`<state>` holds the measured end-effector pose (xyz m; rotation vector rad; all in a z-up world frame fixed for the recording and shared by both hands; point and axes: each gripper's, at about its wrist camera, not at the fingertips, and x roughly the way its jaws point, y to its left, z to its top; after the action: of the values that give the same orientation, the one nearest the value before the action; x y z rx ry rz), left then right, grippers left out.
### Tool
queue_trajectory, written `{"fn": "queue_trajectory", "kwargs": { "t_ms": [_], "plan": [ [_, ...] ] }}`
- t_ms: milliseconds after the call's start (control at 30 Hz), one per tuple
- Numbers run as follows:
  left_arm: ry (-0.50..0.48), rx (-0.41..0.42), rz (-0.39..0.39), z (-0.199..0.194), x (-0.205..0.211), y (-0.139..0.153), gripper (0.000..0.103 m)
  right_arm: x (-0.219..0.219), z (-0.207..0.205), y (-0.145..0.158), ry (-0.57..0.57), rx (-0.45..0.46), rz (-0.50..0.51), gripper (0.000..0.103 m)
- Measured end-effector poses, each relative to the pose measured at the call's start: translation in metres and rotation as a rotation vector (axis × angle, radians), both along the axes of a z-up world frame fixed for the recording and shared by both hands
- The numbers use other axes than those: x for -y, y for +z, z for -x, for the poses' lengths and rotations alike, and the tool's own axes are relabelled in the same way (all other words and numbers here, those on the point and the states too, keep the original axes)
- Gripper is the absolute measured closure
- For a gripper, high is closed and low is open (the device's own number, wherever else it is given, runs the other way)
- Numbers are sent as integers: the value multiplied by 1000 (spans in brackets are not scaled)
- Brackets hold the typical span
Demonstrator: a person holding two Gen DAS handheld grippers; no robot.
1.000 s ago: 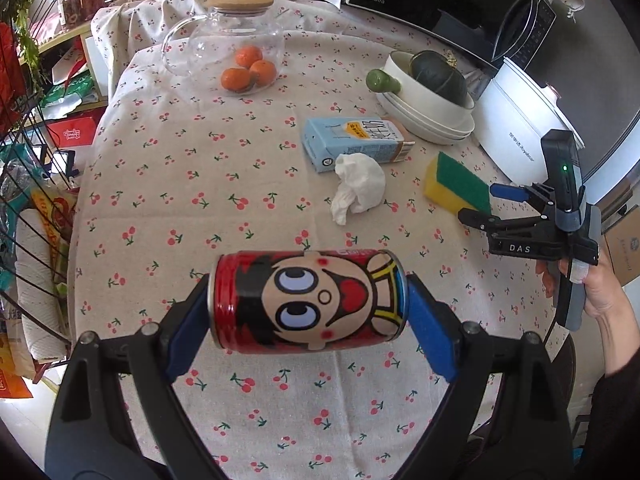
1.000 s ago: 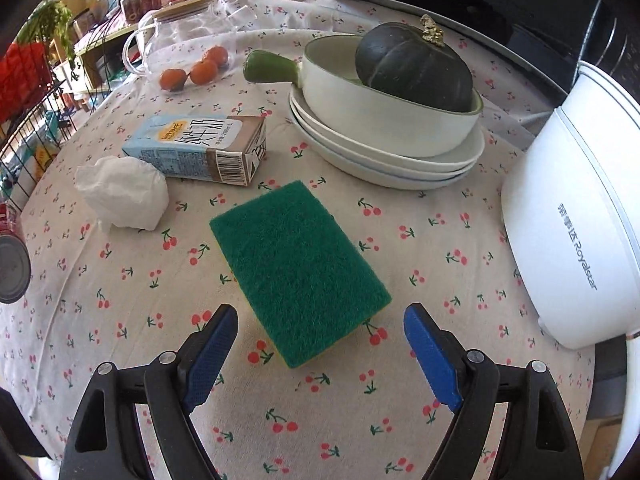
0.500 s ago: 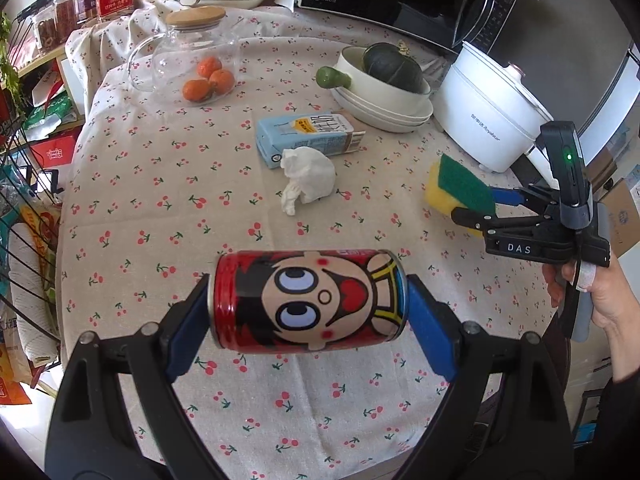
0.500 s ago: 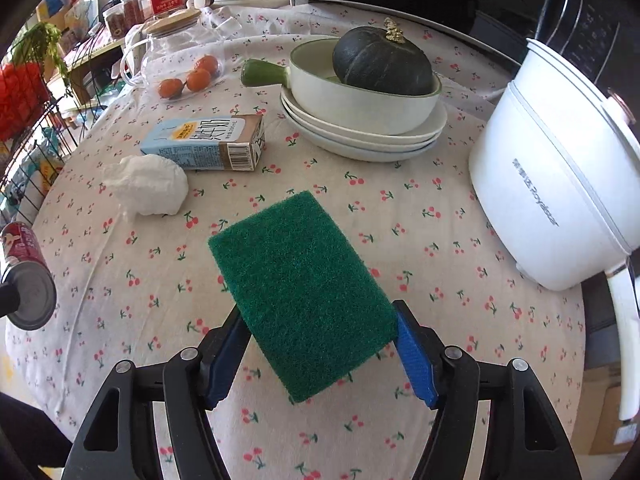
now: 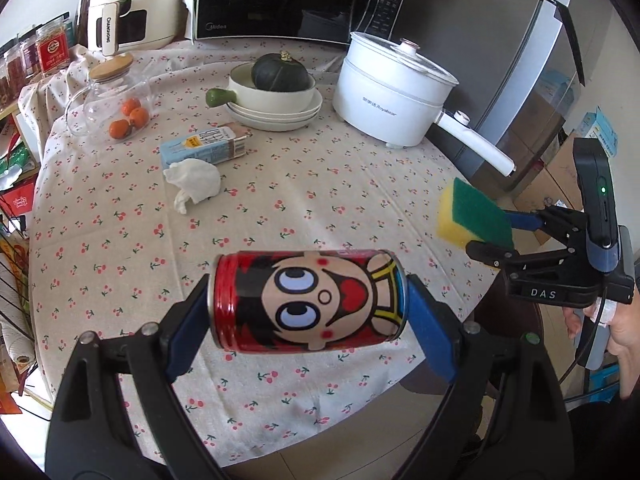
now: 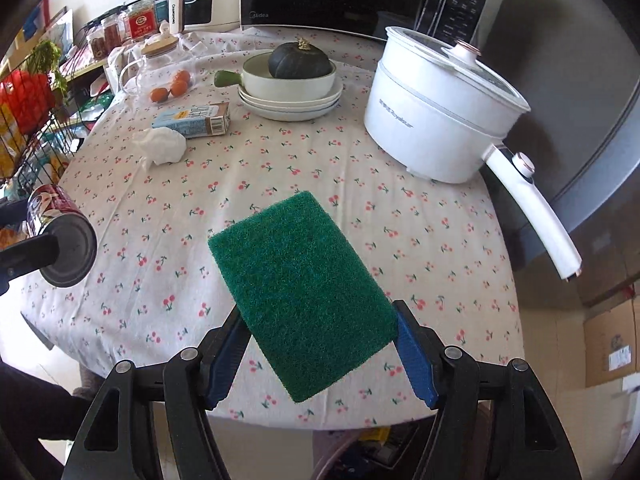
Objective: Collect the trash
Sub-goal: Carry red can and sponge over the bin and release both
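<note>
Your right gripper [image 6: 320, 344], open around the sponge [image 6: 300, 296] a second ago, now clamps it, lifted off the table [image 6: 400, 216]. Left gripper [image 5: 308, 304] still grips the can [image 5: 308, 300]. Carton [image 5: 204, 146] and tissue [image 5: 194, 178] remain; both grippers full.

On the table [image 5: 328, 184]: one red can [image 5: 308, 300], one sponge [image 6: 304, 292], one crumpled tissue [image 5: 194, 178], one carton [image 5: 204, 146], three oranges [image 5: 130, 118] in one glass jar [image 5: 108, 100], one squash [image 5: 280, 74] in one bowl [image 5: 272, 98], two plates [image 5: 280, 118] beneath, one white cooker [image 5: 392, 96]. Upper centre: one microwave [image 5: 288, 0].
</note>
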<state>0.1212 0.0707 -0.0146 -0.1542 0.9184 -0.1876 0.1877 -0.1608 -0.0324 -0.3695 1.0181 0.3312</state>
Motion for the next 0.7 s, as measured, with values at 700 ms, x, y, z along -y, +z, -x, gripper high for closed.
{"fn": "queue_trajectory", "kwargs": {
  "t_ms": [700],
  "plan": [
    [-268, -14, -71, 20, 142, -26, 12, 147, 90, -21, -352, -66, -81, 32]
  ]
}}
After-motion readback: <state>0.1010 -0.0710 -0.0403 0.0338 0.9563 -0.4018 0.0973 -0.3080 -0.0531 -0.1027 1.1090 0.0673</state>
